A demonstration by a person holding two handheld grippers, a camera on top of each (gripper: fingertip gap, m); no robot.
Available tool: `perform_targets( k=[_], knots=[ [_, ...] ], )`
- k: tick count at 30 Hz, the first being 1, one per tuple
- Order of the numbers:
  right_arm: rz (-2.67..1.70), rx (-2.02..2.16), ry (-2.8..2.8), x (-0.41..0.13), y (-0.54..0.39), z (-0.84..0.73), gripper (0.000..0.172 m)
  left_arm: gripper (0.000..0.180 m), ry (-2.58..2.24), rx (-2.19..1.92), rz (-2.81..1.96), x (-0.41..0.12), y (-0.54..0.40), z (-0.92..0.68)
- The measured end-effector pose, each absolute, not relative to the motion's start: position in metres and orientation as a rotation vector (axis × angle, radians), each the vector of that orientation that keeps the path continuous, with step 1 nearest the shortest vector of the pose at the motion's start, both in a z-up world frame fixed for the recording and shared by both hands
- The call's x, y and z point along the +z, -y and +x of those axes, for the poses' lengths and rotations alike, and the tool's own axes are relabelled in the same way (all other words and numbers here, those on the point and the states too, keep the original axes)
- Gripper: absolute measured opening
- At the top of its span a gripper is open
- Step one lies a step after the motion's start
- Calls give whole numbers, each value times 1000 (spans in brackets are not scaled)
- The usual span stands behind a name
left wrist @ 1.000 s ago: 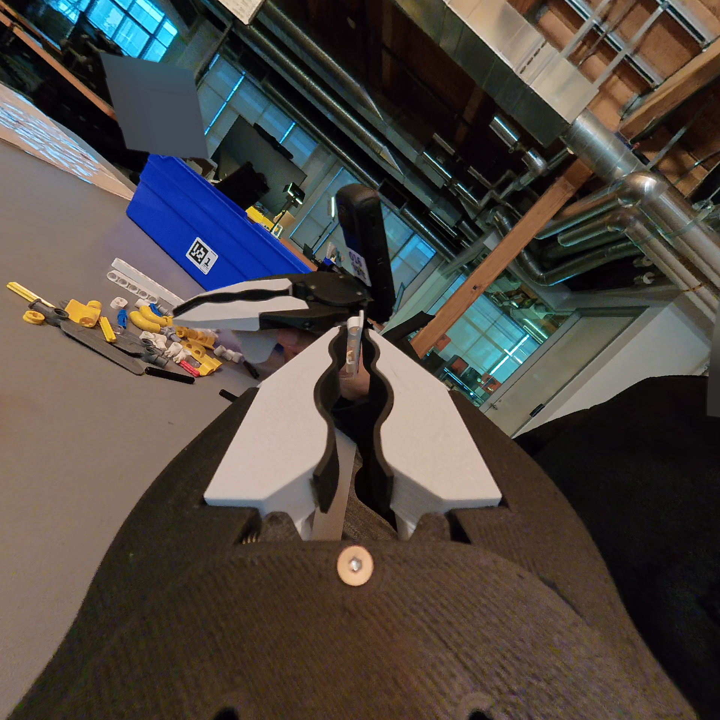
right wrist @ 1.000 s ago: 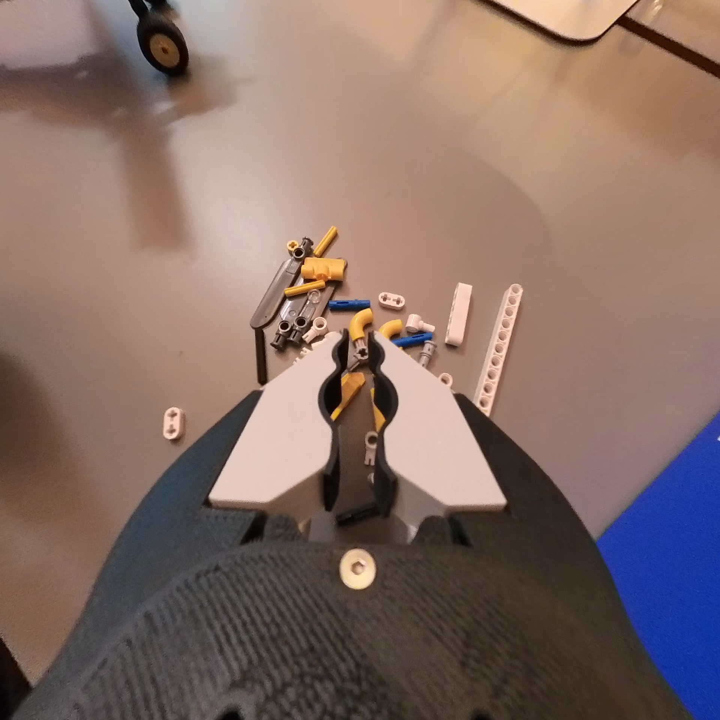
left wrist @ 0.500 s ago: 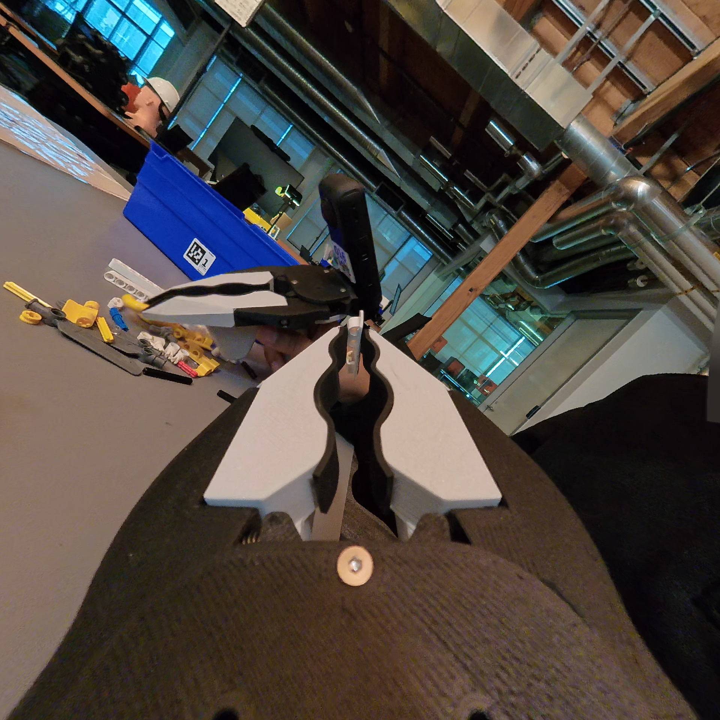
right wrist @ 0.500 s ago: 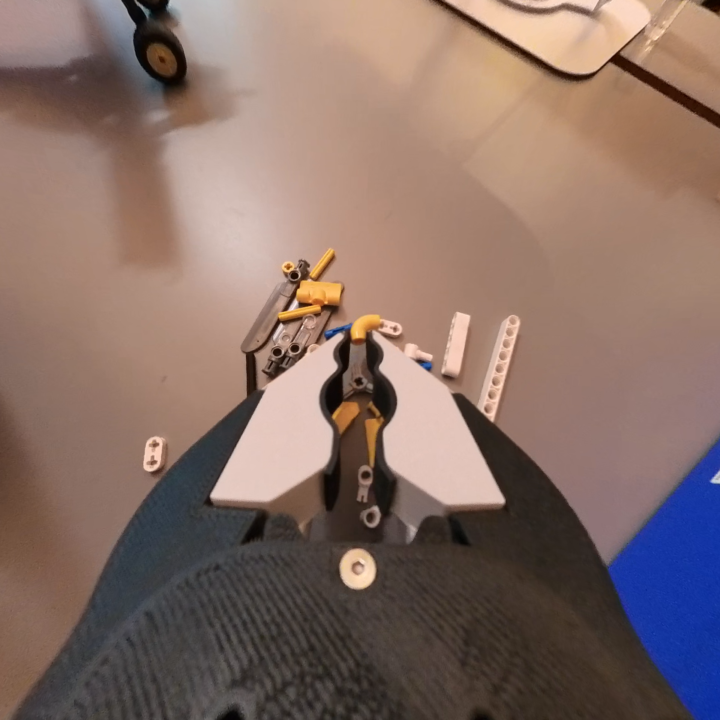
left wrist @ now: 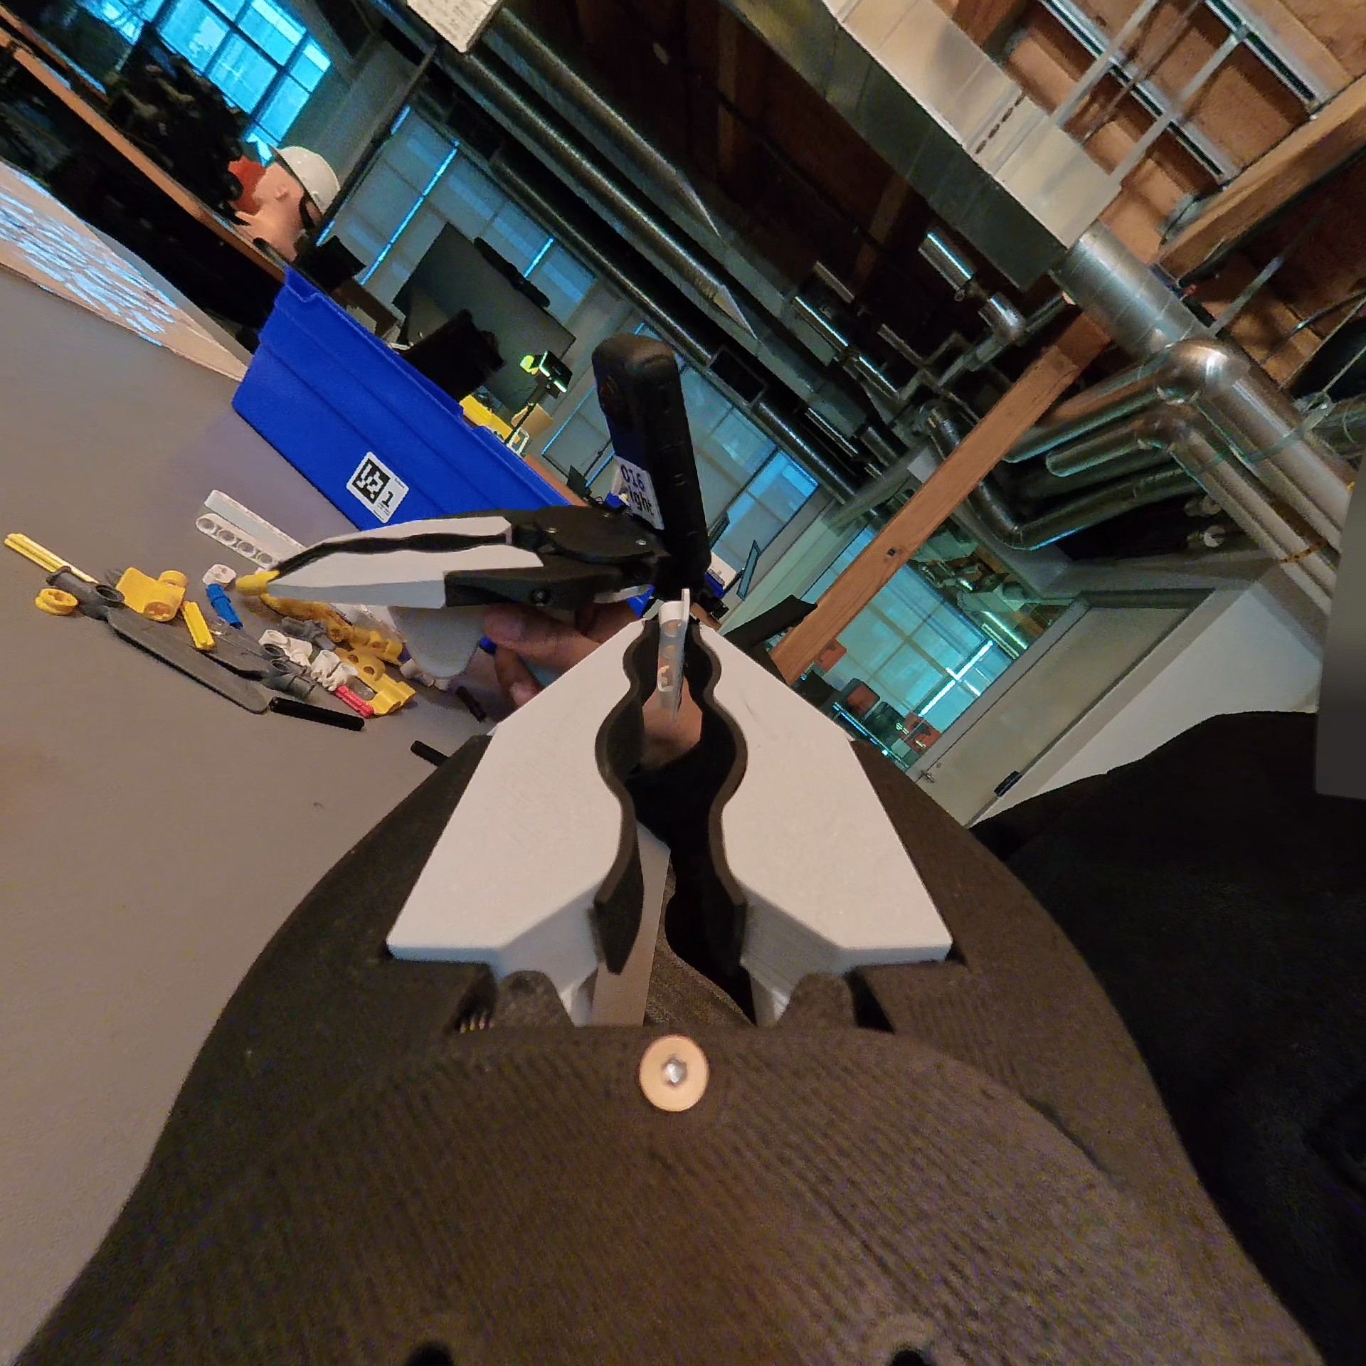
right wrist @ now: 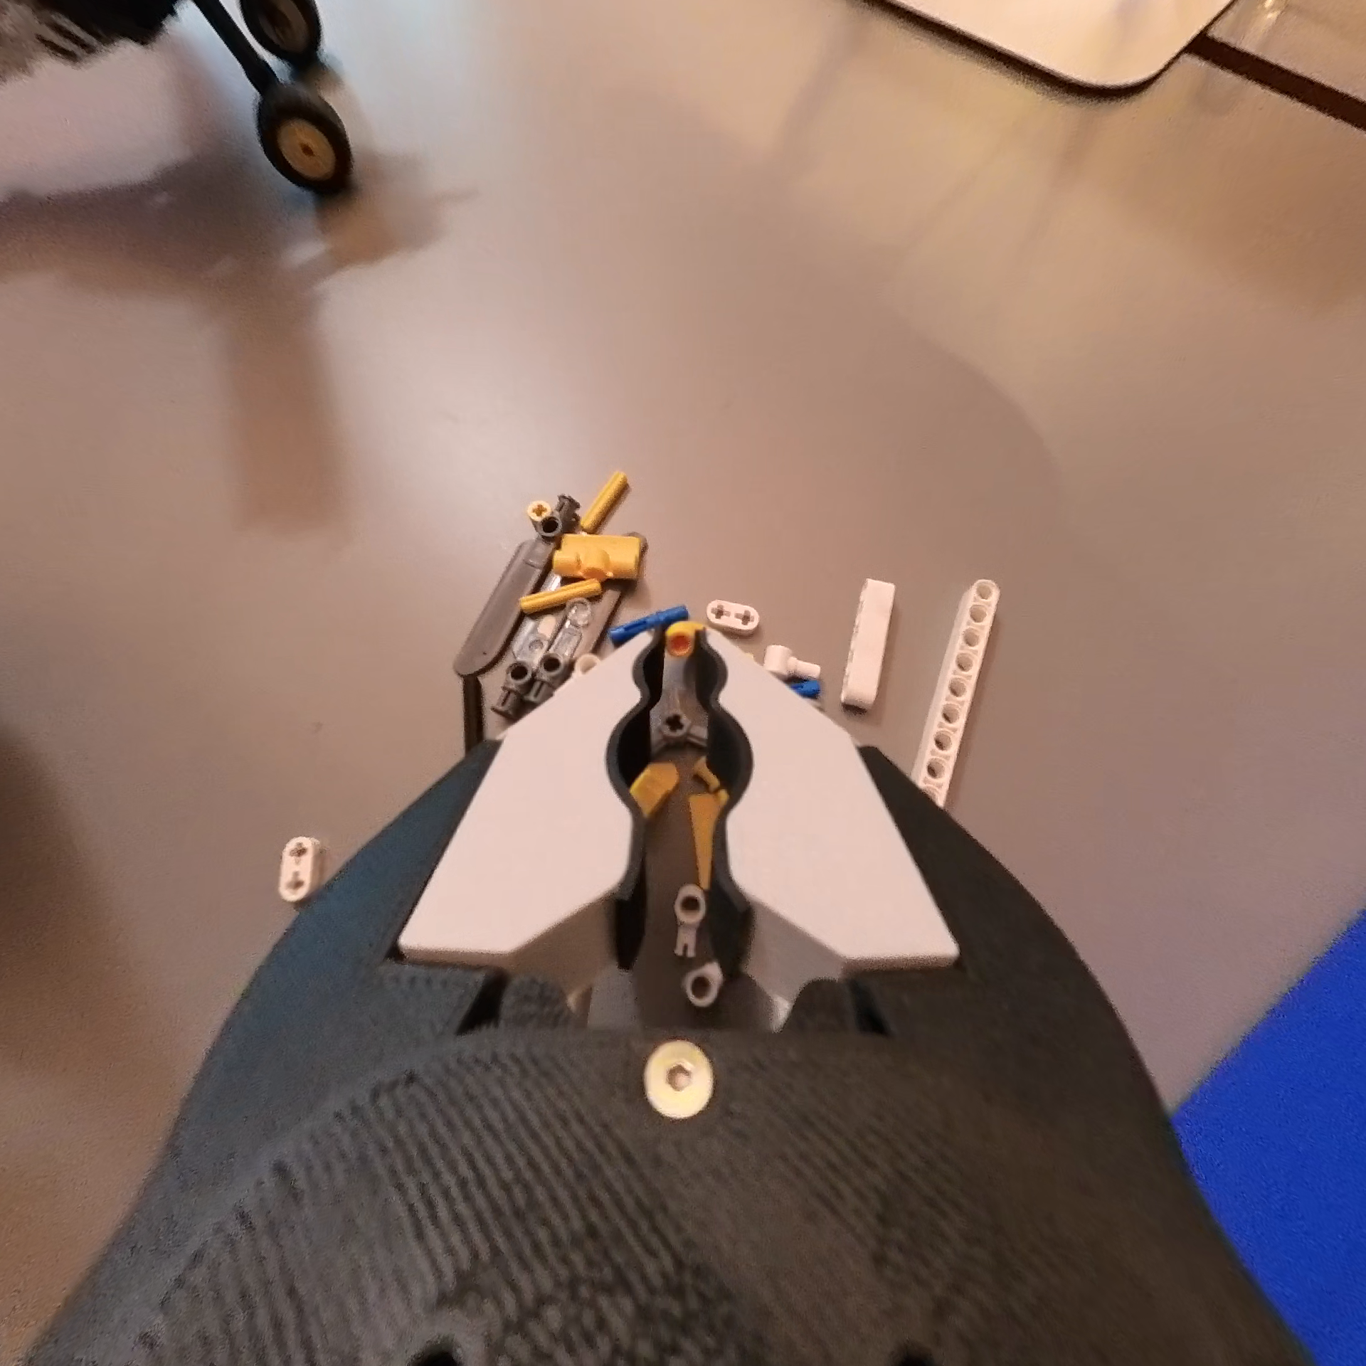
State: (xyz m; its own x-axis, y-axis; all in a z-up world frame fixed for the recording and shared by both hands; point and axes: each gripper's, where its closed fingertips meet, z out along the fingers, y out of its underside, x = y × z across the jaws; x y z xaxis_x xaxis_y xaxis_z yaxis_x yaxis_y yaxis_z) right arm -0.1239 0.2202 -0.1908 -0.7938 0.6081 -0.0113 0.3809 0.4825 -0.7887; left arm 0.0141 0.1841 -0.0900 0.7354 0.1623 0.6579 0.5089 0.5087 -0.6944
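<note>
My left gripper (left wrist: 674, 628) is shut on a thin white beam with holes (left wrist: 671, 654) and holds it upright above the grey table (left wrist: 148, 813). My right gripper (right wrist: 681, 639) is shut on a small yellow curved piece (right wrist: 681, 643) at its fingertips, just above a pile of small building parts (right wrist: 576, 591). A grey cross-hole connector (right wrist: 674, 721) shows between its jaws behind the yellow piece. The left wrist view shows the right gripper (left wrist: 273, 580) side on, held by a hand, with the yellow piece (left wrist: 255, 582) at its tip over the pile (left wrist: 296, 650).
A blue bin (left wrist: 355, 421) stands behind the pile and also shows in the right wrist view (right wrist: 1286, 1072). A long white beam with holes (right wrist: 957, 676), a white brick (right wrist: 868, 643) and a lone white link (right wrist: 298, 866) lie nearby. A wheeled model (right wrist: 303, 144) stands at the far left. My hands' fingertips stand some 15 centimetres from each other.
My right gripper closed on the yellow curved piece in the pile and lifted it off the table. My left gripper has kept still with the white beam.
</note>
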Motion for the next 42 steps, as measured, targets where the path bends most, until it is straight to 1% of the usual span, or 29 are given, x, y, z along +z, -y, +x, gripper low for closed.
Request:
perform_targets(
  k=[3,7,15,19,21,23,26,30,33,37,42],
  knots=[
    [-833,1121,2492,-199,-222,-122,6,3,745,-233,-1039,-90,-184,14],
    [-792,1167,2457,-191,-217,-123,10,3,746,-237,-1034,-90,-184,14],
    [-802,1403,2305,-138,-227,-120,22,3,752,-238,-1029,-90,-183,13],
    [-590,1717,2392,-107,-199,-71,28,3,781,-265,-961,-88,-174,8],
    [-403,1881,2405,-91,-184,-40,31,3,799,-301,-885,-86,-165,4],
    [-194,1957,2393,-83,-173,-11,36,3,814,-335,-819,-85,-156,0],
    [-5,1856,2336,-86,-162,6,36,3,827,-359,-763,-84,-149,-3],
    [106,1620,2220,-92,-152,7,36,4,838,-347,-743,-84,-145,-5],
    [151,1491,2099,-87,-149,5,27,4,843,-340,-747,-85,-146,-5],
    [209,1328,2052,-93,-146,4,23,4,852,-340,-742,-86,-145,-6],
    [237,1256,2060,-102,-143,4,20,4,848,-336,-741,-85,-145,-6]
  ],
)
